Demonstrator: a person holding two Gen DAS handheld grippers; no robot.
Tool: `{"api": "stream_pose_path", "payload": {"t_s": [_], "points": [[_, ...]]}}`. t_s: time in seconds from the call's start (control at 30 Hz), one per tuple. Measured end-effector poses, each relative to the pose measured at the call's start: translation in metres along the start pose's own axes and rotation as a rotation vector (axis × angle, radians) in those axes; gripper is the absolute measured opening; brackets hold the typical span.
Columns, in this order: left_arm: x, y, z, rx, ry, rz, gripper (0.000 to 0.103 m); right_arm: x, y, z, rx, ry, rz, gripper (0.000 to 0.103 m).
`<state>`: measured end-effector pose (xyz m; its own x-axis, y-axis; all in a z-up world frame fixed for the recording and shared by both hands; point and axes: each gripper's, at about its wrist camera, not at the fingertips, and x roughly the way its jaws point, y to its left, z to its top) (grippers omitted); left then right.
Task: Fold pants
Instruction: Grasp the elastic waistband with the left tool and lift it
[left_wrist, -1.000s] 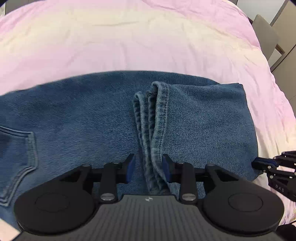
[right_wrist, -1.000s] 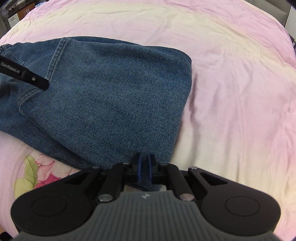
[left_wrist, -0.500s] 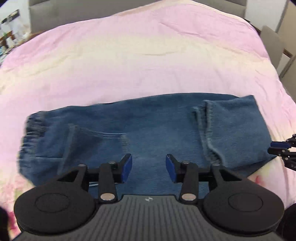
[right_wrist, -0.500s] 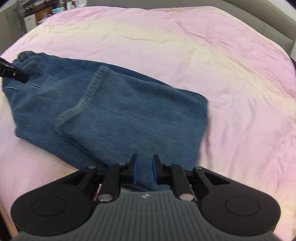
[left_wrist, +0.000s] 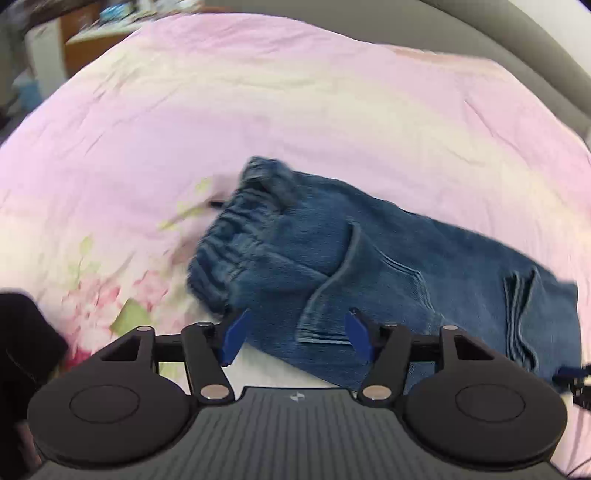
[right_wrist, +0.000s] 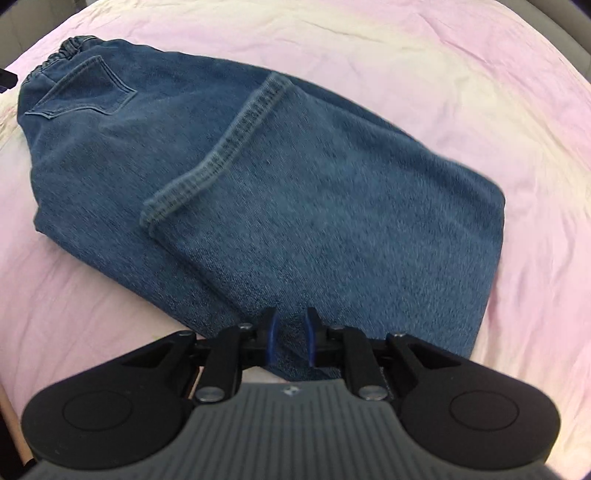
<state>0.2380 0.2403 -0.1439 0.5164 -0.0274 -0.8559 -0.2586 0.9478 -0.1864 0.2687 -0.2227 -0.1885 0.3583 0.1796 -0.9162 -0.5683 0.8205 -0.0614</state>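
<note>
Your left gripper (left_wrist: 295, 334) has its jaws opening — the blue pads (left_wrist: 233, 336) stand wide apart, and nothing is caught between them. Through the gap you see the near edge of the pants (left_wrist: 369, 269), below the pads and not touched by them. Just beyond, a curved seam runs up the denim, and the gathered elastic waistband (left_wrist: 236, 236) bunches at the left end of the bundle. The whole view is a little smeared, so fine stitching is hard to read.

Your right gripper (right_wrist: 290, 341) shows only a narrow gap between its pads (right_wrist: 272, 338). Denim fills that gap in the view, but you cannot tell whether the pads actually press on the cloth or merely hover over its near corner.

From this side the pants (right_wrist: 295, 192) lie folded on the pink bedsheet (right_wrist: 480, 74): the leg end is doubled back over the seat, its stitched hem (right_wrist: 236, 147) running slantwise across the middle. A back pocket (right_wrist: 81, 88) sits toward the far left, next to the waistband.

In the left view, the sheet (left_wrist: 295, 92) carries a floral print (left_wrist: 107, 295) near the left pad.
</note>
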Motion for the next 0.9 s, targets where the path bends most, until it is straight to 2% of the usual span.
{"api": "stream_pose_path", "payload": {"t_s": [0.1, 0.33, 0.4, 0.43, 0.57, 0.63, 0.8, 0.9], "points": [[0.012, 0.025, -0.006, -0.109, -0.01, -0.021, 0.077, -0.006, 0.011, 0.023, -0.068, -0.019, 0.013, 0.015], [0.056, 0.072, -0.028, -0.446, 0.013, -0.128, 0.08, 0.019, 0.027, 0.08, -0.193, 0.008, 0.022, 0.017], [0.068, 0.079, -0.035, -0.51, 0.002, -0.174, 0.088, 0.027, 0.028, 0.09, -0.223, 0.028, 0.049, 0.017], [0.072, 0.08, -0.037, -0.527, -0.012, -0.196, 0.089, 0.033, 0.029, 0.094, -0.249, 0.045, 0.057, 0.017], [0.085, 0.078, -0.035, -0.497, -0.056, -0.227, 0.091, 0.052, 0.036, 0.106, -0.35, 0.099, 0.118, 0.017], [0.089, 0.075, -0.031, -0.484, -0.075, -0.24, 0.079, 0.062, 0.042, 0.11, -0.409, 0.123, 0.125, 0.017], [0.091, 0.073, -0.027, -0.474, -0.111, -0.233, 0.065, 0.081, 0.044, 0.124, -0.44, 0.204, 0.159, 0.018], [0.077, 0.063, -0.024, -0.42, -0.162, -0.226, 0.06, 0.087, 0.044, 0.13, -0.443, 0.231, 0.168, 0.018]]}}
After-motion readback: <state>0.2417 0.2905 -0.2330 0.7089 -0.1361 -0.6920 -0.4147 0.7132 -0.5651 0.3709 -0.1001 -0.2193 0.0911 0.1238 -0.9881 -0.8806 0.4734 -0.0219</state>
